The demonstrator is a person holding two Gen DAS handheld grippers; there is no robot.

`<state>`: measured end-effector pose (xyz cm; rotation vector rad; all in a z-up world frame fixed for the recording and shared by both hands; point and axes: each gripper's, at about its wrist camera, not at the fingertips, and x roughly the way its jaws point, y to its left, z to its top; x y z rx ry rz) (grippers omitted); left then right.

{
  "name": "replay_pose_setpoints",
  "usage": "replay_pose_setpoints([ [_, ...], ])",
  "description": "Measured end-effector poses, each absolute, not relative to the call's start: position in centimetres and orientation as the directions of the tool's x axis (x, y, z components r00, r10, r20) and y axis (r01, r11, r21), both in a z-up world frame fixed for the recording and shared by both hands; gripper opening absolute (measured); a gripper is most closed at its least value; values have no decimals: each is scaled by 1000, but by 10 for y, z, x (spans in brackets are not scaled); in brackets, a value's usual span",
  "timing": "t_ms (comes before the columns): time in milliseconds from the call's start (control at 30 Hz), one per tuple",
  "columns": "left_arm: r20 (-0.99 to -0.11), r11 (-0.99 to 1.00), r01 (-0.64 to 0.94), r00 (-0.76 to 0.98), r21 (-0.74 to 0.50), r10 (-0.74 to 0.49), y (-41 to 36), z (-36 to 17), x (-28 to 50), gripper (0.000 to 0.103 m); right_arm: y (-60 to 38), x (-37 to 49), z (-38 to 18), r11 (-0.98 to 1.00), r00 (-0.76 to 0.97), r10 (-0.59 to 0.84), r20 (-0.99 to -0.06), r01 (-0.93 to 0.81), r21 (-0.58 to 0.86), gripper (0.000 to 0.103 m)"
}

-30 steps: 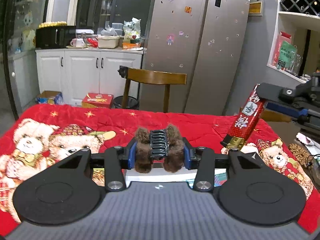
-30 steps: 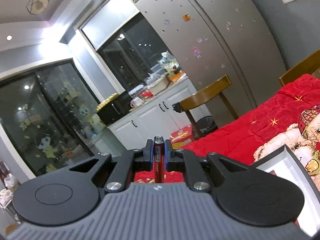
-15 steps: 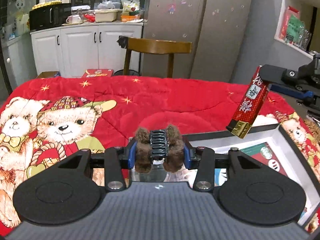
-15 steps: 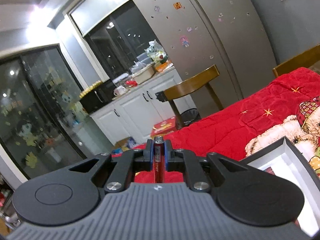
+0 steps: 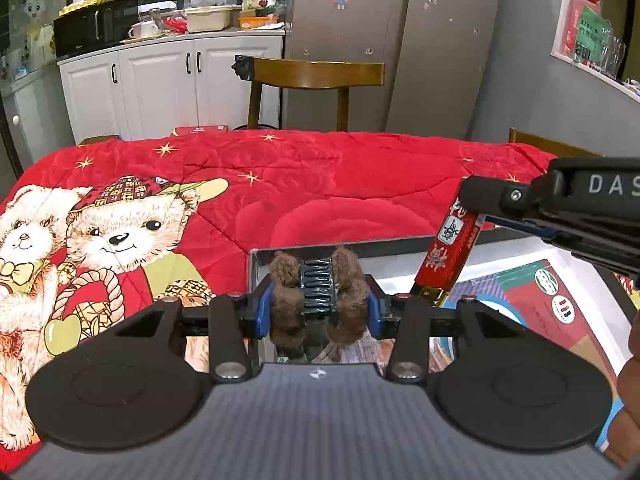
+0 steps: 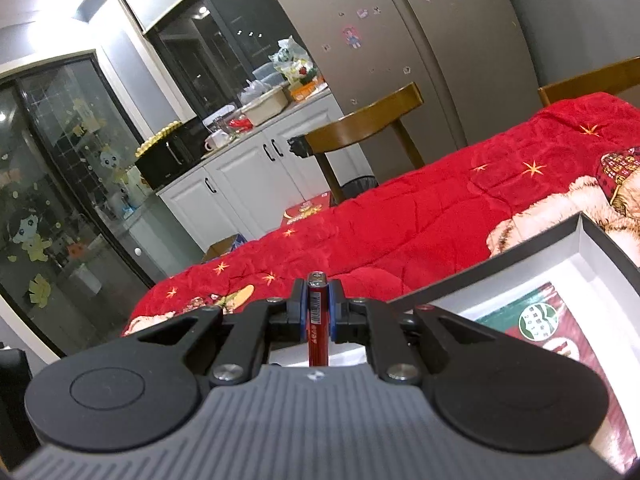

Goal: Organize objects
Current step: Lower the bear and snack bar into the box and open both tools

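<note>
My left gripper (image 5: 318,304) is shut on a brown furry hair claw clip (image 5: 317,288) and holds it over the near left corner of an open dark-rimmed box (image 5: 340,245). My right gripper (image 6: 318,312) is shut on a slim red lighter (image 6: 317,320). In the left wrist view the right gripper (image 5: 472,200) comes in from the right and holds the red lighter (image 5: 452,252) tilted, gold end down, above the box. The box (image 6: 532,244) has a white inside and a printed card on its floor.
A red bear-print quilt (image 5: 320,184) covers the table. A wooden chair (image 5: 312,76) stands behind the far edge, with white cabinets (image 5: 160,80) and a steel fridge (image 5: 400,40) beyond. A wall shelf (image 5: 592,40) is at the right.
Both grippers have tilted down and come closer over the box. The box now fills more of both views, and the lighter hangs lower, near the clip.
</note>
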<state>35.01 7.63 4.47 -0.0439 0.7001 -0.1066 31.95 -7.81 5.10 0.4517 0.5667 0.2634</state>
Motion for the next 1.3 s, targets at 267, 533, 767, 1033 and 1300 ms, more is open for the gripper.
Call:
replay_pose_setpoints([
  [267, -642, 992, 77, 757, -98, -123, 80, 42, 351, 50, -80, 322, 41, 865, 801, 339, -494, -59, 498, 12],
  [533, -645, 992, 90, 753, -93, -129, 79, 42, 352, 50, -82, 320, 40, 849, 792, 338, -509, -24, 527, 12],
  [767, -645, 992, 90, 754, -93, -129, 79, 42, 351, 51, -74, 315, 44, 865, 789, 340, -512, -48, 500, 12],
  [1033, -644, 993, 86, 755, -86, -121, 77, 41, 352, 51, -72, 317, 47, 869, 776, 350, -525, -60, 491, 18],
  [1300, -636, 991, 82, 761, -104, -129, 78, 45, 350, 58, -77, 315, 53, 855, 773, 365, -519, -57, 516, 40],
])
